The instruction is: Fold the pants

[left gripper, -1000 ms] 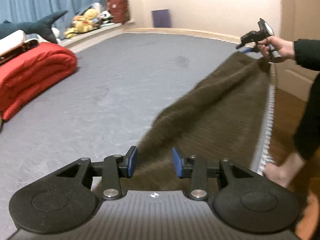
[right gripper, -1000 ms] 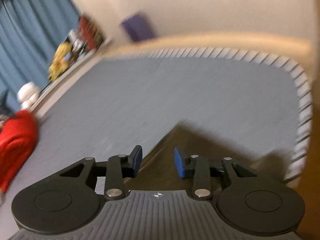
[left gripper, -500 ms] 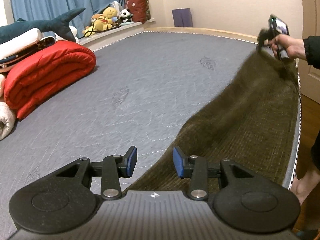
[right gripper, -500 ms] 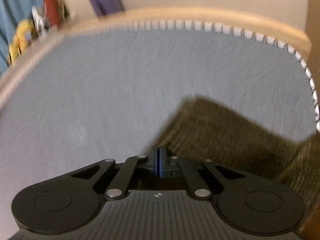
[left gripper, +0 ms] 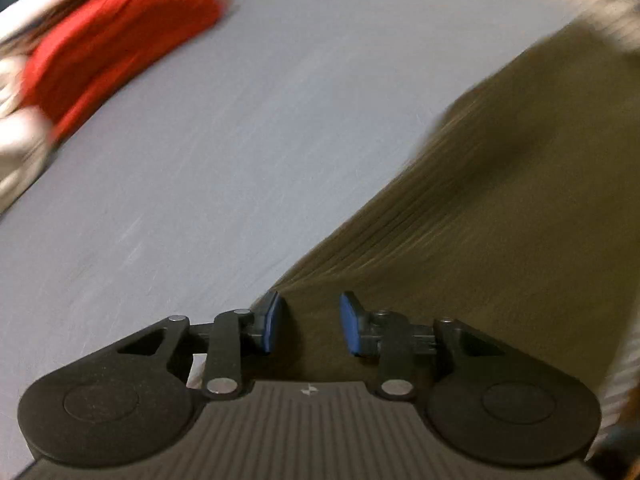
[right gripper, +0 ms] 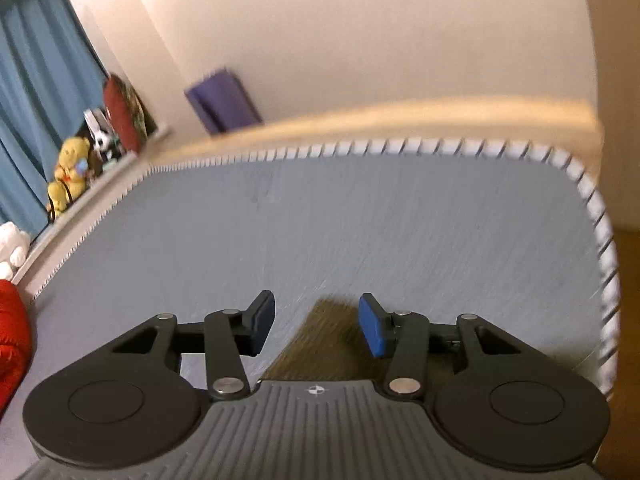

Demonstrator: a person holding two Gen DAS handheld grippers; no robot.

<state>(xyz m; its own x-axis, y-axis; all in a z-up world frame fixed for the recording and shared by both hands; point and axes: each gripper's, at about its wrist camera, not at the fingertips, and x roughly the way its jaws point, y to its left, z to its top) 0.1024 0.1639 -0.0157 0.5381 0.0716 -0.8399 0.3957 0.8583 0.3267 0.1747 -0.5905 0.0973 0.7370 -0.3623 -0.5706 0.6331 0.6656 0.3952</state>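
Both tongs spread, pinching nothing: left gripper (left gripper: 308,326) over the pants (left gripper: 480,220), right gripper (right gripper: 316,326) above their corner. Pants lie along the mattress (right gripper: 380,220), likely laid out for folding.

- The pants (left gripper: 472,216) are dark olive-brown with a ribbed, corduroy-like weave
- They lie spread out on the grey mattress (left gripper: 240,140), running along its right-hand side in a long band
- One corner (right gripper: 324,336) of the cloth lies flat near the mattress's far end
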